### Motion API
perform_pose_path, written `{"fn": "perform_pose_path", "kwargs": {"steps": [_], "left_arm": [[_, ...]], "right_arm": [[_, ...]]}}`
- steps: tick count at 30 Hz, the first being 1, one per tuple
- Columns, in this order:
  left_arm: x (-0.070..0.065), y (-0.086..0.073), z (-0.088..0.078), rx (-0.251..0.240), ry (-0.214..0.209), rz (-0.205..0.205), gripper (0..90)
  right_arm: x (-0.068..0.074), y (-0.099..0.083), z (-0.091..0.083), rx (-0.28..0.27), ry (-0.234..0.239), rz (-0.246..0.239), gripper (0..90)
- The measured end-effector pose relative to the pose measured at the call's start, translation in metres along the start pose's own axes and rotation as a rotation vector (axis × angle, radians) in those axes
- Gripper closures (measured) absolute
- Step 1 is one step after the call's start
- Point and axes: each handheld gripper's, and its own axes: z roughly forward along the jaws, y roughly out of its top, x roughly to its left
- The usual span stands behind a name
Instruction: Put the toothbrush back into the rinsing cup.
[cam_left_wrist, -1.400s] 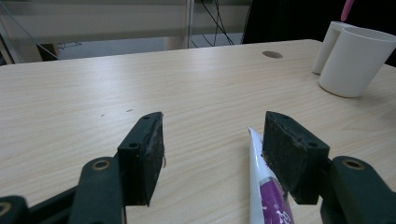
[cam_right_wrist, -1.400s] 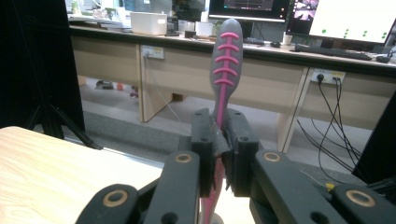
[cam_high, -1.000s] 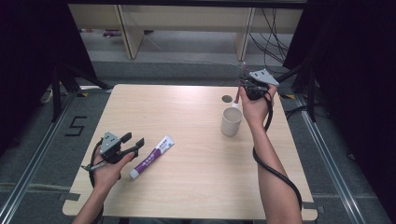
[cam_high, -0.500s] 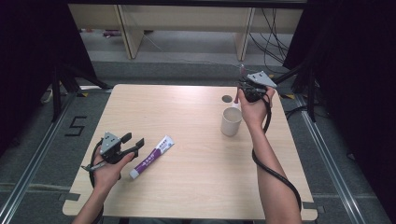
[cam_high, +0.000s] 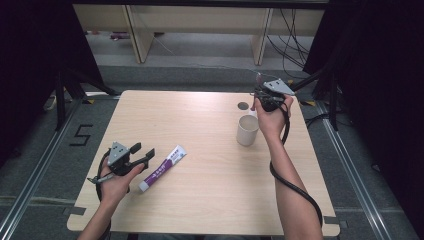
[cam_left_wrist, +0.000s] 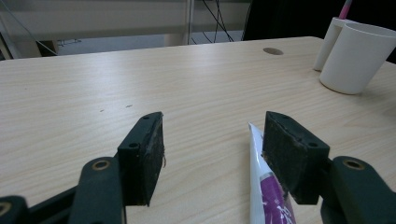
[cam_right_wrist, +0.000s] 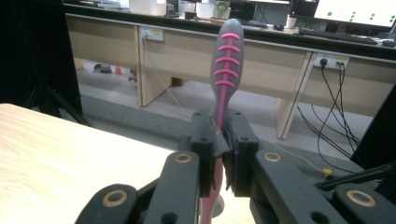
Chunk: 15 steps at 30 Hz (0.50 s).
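your left gripper (cam_high: 142, 154) rests on the pale wooden table (cam_high: 200, 130), jaws apart and empty; its own view cuts off the one white-and-purple toothpaste tube (cam_left_wrist: 268, 186) just beside the right-hand pad. the high view shows that tube whole, and one white cylindrical cup (cam_high: 247, 130). your right gripper (cam_right_wrist: 220, 154), above that cup, is clamped on one grey-and-pink toothbrush handle (cam_right_wrist: 224, 60); its lower end is hidden.
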Motion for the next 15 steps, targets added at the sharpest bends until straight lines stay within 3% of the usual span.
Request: {"fn": "perform_pose_path", "kwargs": {"steps": [3, 11, 15], "left_arm": [[-0.0001, -0.0002, 0.0001, 0.001, -0.001, 0.000, 38.4], [0.0002, -0.0003, 0.0000, 0.002, 0.001, -0.002, 38.4], [0.0001, -0.0006, 0.0001, 0.002, 0.001, -0.004, 38.4]], "right_arm": [[0.0011, -0.0016, -0.0001, 0.006, -0.005, 0.017, 83.7], [0.0008, -0.0061, 0.0020, 0.008, -0.002, -0.007, 83.7], [0.0023, -0.0090, 0.0028, 0.022, 0.000, 0.009, 83.7]]}}
